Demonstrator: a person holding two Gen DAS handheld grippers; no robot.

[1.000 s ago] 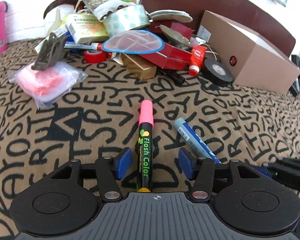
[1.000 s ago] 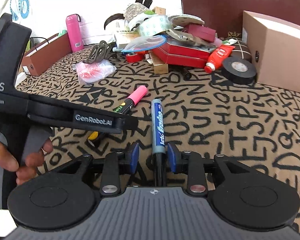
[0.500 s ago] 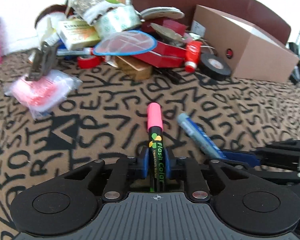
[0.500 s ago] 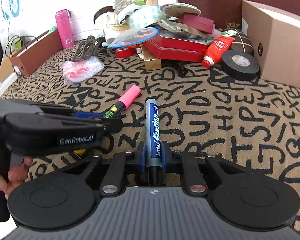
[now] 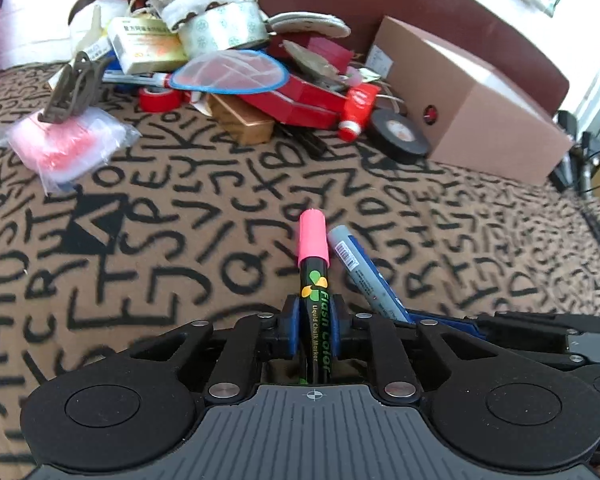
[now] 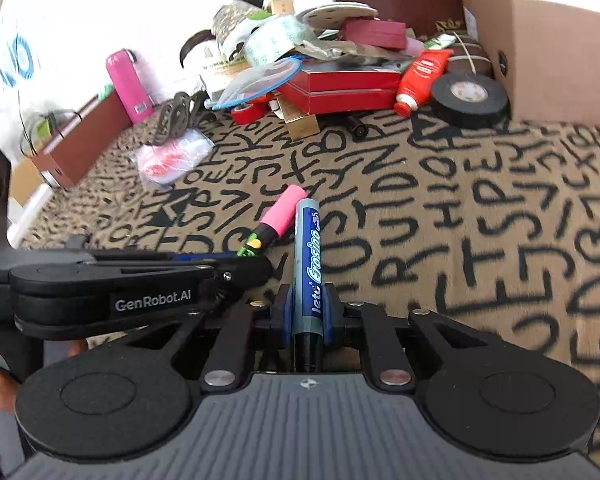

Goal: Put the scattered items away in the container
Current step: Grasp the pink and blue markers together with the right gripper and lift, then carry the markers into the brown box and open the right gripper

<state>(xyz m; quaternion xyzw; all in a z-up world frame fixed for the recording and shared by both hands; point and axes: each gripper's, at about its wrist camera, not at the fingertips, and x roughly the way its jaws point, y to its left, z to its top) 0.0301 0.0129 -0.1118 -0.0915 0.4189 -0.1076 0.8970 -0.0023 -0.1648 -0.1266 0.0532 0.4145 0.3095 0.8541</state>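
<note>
My left gripper (image 5: 315, 326) is shut on a black chalk marker with a pink cap (image 5: 314, 252), which points away over the lettered cloth. My right gripper (image 6: 306, 310) is shut on a blue and grey marker (image 6: 307, 256). The two grippers are side by side: the blue marker (image 5: 360, 272) shows just right of the pink cap in the left wrist view, and the pink-capped marker (image 6: 278, 220) and the left gripper's body (image 6: 140, 284) show to the left in the right wrist view. A brown cardboard box (image 5: 472, 108) stands at the back right.
A heap of items lies at the back: red boxes (image 5: 300, 100), a black tape roll (image 5: 398, 132), a red tube (image 5: 356, 112), a blue-rimmed net (image 5: 228, 70), a gold box (image 5: 240, 120). A pink plastic bag (image 5: 60, 144) lies left. A brown tray (image 6: 84, 140) and pink bottle (image 6: 128, 84) stand far left.
Both grippers closed from open onto their markers. The left took the pink-capped marker, the right the blue one. Both markers now sit slightly lifted and nearer each other.
</note>
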